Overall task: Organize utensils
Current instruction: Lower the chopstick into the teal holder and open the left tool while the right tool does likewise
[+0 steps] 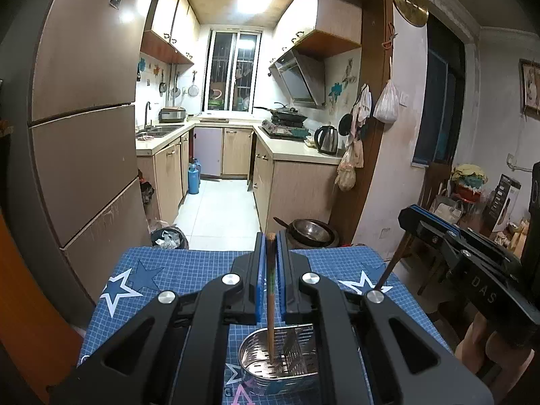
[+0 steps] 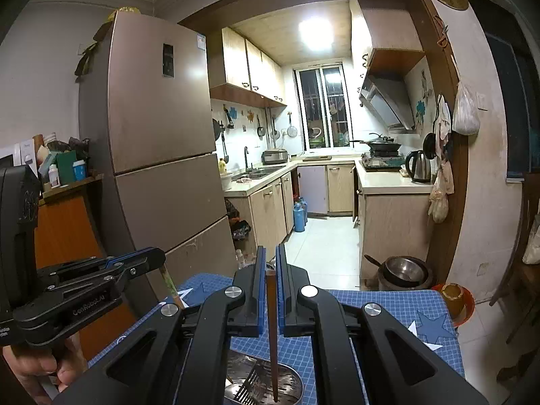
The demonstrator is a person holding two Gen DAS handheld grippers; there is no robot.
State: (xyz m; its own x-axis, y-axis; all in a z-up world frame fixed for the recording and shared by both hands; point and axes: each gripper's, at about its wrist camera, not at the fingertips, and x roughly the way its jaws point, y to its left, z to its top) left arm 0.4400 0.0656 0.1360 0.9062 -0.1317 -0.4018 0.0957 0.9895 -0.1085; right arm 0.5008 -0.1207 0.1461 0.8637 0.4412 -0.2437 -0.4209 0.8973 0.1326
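My left gripper (image 1: 270, 238) is shut on a brown wooden chopstick (image 1: 270, 307) that hangs down into a perforated steel utensil holder (image 1: 249, 347) on the blue starred tablecloth (image 1: 175, 270). My right gripper (image 2: 269, 253) is shut on a second dark chopstick (image 2: 272, 337), whose tip reaches into the same steel holder (image 2: 290, 383). In the left wrist view the right gripper (image 1: 410, 216) shows at the right edge with its chopstick (image 1: 393, 265) slanting down. The left gripper (image 2: 158, 258) shows at the left of the right wrist view, gripping its chopstick (image 2: 170, 287).
A tall refrigerator (image 2: 162, 141) stands left of the table. Beyond the table's far edge are a metal pot with a ladle (image 2: 403, 271) on the floor and a kitchen with counters (image 1: 293, 150). A person's hand (image 2: 37, 371) holds the left gripper. An orange cup (image 2: 454, 298) sits at the table's right corner.
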